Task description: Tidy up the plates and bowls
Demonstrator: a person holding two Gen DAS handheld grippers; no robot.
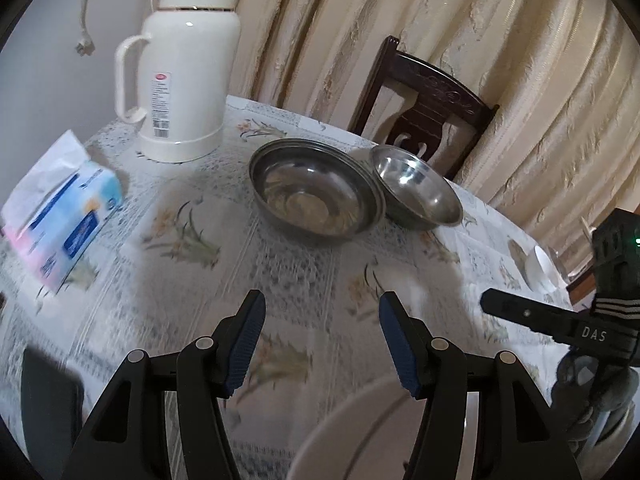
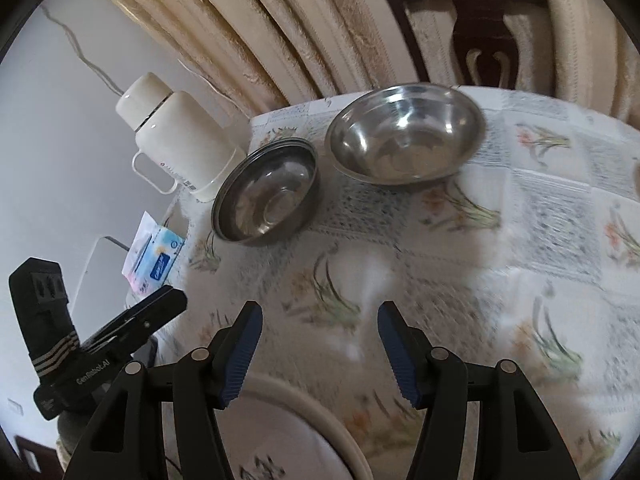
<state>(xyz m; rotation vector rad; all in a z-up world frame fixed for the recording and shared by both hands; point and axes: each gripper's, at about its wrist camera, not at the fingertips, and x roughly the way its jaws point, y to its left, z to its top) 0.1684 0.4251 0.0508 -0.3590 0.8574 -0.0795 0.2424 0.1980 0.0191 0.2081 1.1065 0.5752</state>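
Observation:
Two steel bowls sit side by side on the floral tablecloth: a darker stack of bowls [image 1: 316, 192] [image 2: 266, 192] and a shinier single bowl [image 1: 416, 188] [image 2: 404, 132] leaning against it. A white plate [image 1: 360, 432] [image 2: 288, 436] lies near the table's front edge, under both grippers. My left gripper [image 1: 322, 344] stands open above the cloth, nothing between its fingers. My right gripper [image 2: 320, 348] is open too, hovering over the plate's rim. In the left wrist view, the right gripper [image 1: 560, 320] shows at the right edge. A small white dish [image 1: 540, 268] sits at the far right.
A white thermos jug [image 1: 184, 76] [image 2: 176, 136] stands at the back left, a tissue pack [image 1: 64, 216] [image 2: 156, 260] beside it. A dark wooden chair [image 1: 428, 108] [image 2: 468, 20] and beige curtains stand behind the table. A dark flat object [image 1: 48, 400] lies at the front left.

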